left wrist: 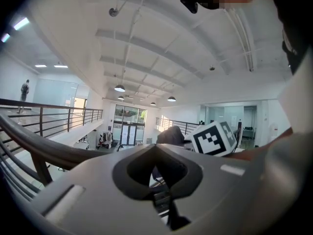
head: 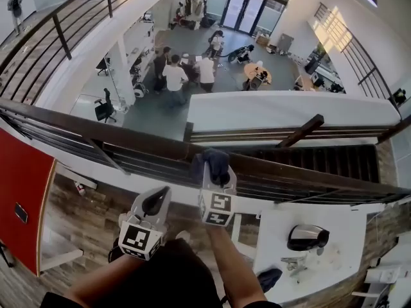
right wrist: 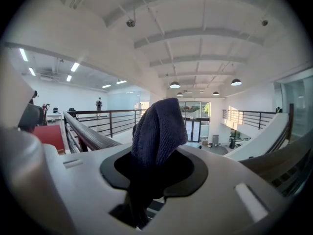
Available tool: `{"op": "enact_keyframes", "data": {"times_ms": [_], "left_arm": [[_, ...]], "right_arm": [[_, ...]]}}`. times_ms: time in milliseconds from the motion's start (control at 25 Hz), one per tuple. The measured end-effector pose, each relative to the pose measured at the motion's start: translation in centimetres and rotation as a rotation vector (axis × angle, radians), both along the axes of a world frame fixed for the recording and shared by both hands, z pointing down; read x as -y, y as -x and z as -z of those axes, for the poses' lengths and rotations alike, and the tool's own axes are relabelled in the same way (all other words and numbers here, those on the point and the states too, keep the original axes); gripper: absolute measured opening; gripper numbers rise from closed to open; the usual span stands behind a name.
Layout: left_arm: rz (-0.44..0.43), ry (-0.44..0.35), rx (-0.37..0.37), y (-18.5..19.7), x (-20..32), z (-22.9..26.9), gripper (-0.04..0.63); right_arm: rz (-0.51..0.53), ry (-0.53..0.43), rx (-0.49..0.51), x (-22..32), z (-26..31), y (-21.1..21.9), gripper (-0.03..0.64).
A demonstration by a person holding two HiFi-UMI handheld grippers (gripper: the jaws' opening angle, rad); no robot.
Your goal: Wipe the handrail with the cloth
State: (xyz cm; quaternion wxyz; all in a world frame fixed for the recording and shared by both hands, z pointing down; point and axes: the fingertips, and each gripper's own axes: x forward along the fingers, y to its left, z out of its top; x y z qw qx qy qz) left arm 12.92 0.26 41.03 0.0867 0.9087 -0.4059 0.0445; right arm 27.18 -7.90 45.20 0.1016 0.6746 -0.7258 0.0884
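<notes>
Handrail: a dark bar that crosses the head view from the left edge down toward the right edge, with the atrium floor beyond it. The cloth, dark blue, lies at the rail near the centre of the frame. Your right gripper is clamped on it, and the right gripper view shows the jaws closed on a bunched fold with the free end standing above them. The cloth appears to touch the rail, but how firmly cannot be confirmed. Your left gripper sits lower left of centre, short of the rail, with its jaws together on nothing.

Recommendations:
- Tilt the right gripper so the loose fold, not the hard jaw tips, bears on the rail top.
- Press lightly and draw along the bar in one line.
- Hold the grip firm, since a slipped cloth would likely fall to the floor below.
</notes>
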Motion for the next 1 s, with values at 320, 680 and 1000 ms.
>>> {"op": "enact_keyframes", "data": {"times_ms": [320, 680, 1000], "left_arm": [[0.091, -0.008, -0.003, 9.5, 2.2, 0.0, -0.002], [0.159, 0.009, 0.006, 20.0, 3.4, -1.3, -0.002], [0.12, 0.021, -0.004, 24.8, 5.6, -1.7, -0.002]], "right_arm": [[0.249, 0.009, 0.101, 0.6, -3.1, 16.7, 0.127], [0.35, 0.11, 0.067, 4.2, -9.9, 29.0, 0.127], [0.3, 0.138, 0.103, 8.9, -14.3, 33.0, 0.127]]}}
